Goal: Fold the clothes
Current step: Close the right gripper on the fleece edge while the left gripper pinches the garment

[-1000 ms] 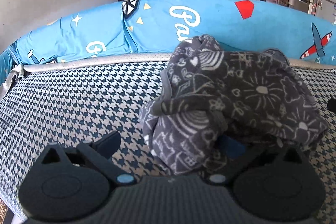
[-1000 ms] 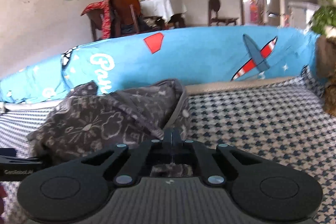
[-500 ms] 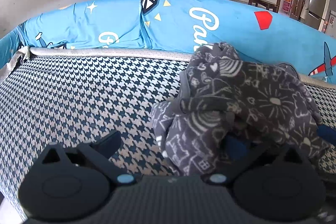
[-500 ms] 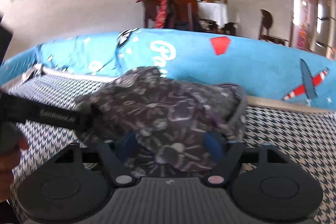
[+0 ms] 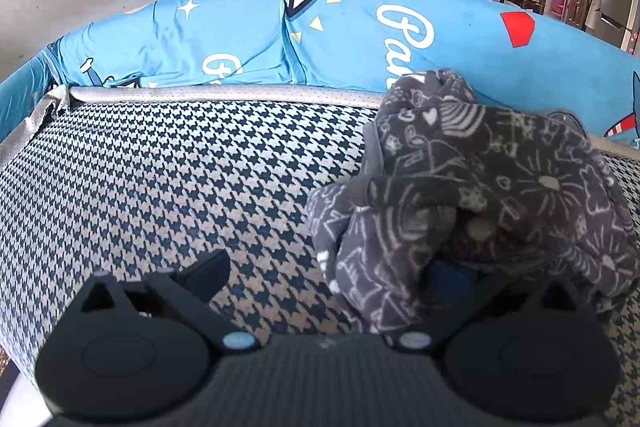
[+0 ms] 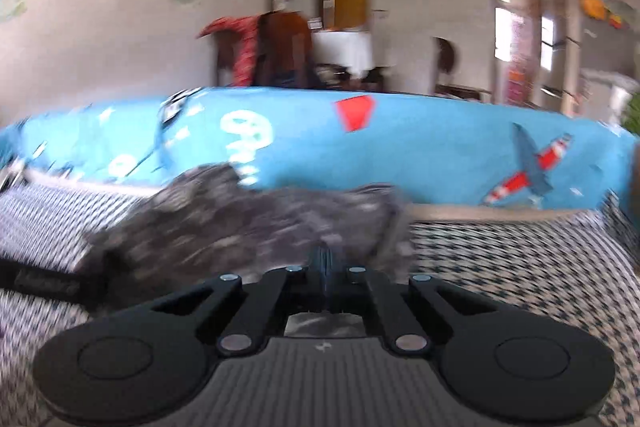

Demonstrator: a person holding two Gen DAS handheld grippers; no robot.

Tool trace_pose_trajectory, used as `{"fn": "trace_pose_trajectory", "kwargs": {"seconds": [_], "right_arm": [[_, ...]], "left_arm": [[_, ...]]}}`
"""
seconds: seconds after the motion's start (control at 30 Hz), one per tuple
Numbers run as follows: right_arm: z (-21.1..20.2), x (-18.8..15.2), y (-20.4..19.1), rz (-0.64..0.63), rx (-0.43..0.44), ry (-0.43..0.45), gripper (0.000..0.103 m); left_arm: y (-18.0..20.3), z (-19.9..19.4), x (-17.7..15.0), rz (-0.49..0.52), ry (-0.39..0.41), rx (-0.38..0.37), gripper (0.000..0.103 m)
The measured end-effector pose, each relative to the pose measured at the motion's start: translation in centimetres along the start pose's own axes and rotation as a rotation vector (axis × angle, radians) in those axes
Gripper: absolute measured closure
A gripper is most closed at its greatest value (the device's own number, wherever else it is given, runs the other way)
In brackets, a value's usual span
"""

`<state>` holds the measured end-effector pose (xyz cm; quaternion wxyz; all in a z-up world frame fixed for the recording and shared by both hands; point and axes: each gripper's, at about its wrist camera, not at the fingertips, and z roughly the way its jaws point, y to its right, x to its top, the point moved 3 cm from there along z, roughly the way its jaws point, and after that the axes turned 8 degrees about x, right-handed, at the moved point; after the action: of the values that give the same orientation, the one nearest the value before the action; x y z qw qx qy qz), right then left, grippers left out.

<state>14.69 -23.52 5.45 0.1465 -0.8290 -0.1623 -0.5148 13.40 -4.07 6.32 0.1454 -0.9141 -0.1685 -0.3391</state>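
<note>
Your right tool (image 6: 326, 259) is pinched shut on the gray cloth (image 5: 472, 187), which sits bunched on the checkered couch seat (image 5: 160, 179). Your left tool (image 5: 332, 275) is spread wide, 1 finger hidden under the cloth.

Left gripper (image 5: 320, 267): jaws spread wide, left finger (image 5: 200, 267) bare, the right one buried in cloth — pads not visibly pressing. Right gripper (image 6: 327, 259): fingers drawn together at centre — closed, tips at the cloth's edge; blur hides any pinch.
</note>
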Motion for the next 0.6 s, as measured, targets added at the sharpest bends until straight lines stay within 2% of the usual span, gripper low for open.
{"fn": "trace_pose_trajectory", "kwargs": {"seconds": [0.13, 0.2, 0.33, 0.4, 0.47, 0.6], "right_arm": [[-0.9, 0.6, 2.8, 0.094, 0.006, -0.005, 0.102], [-1.0, 0.6, 2.4, 0.081, 0.044, -0.015, 0.100], [-0.9, 0.3, 0.5, 0.010, 0.122, -0.035, 0.087], [-0.5, 0.0, -1.0, -0.042, 0.163, -0.046, 0.068], [-0.3, -0.3, -2.5, -0.094, 0.196, -0.048, 0.058], [0.5, -0.8, -4.5, -0.166, 0.224, -0.046, 0.055]], "left_arm": [[0.1, -0.1, -0.1, 0.003, 0.011, 0.004, 0.000], [0.1, -0.2, -0.1, 0.001, 0.013, 0.001, 0.000], [0.0, -0.8, -0.4, 0.011, 0.025, -0.017, 0.000], [-0.1, -1.0, -0.5, 0.020, 0.033, -0.016, 0.000], [-0.3, -1.3, -0.7, 0.029, 0.037, -0.022, 0.000], [-1.0, -1.8, -1.0, 0.042, 0.043, -0.038, 0.000]]}}
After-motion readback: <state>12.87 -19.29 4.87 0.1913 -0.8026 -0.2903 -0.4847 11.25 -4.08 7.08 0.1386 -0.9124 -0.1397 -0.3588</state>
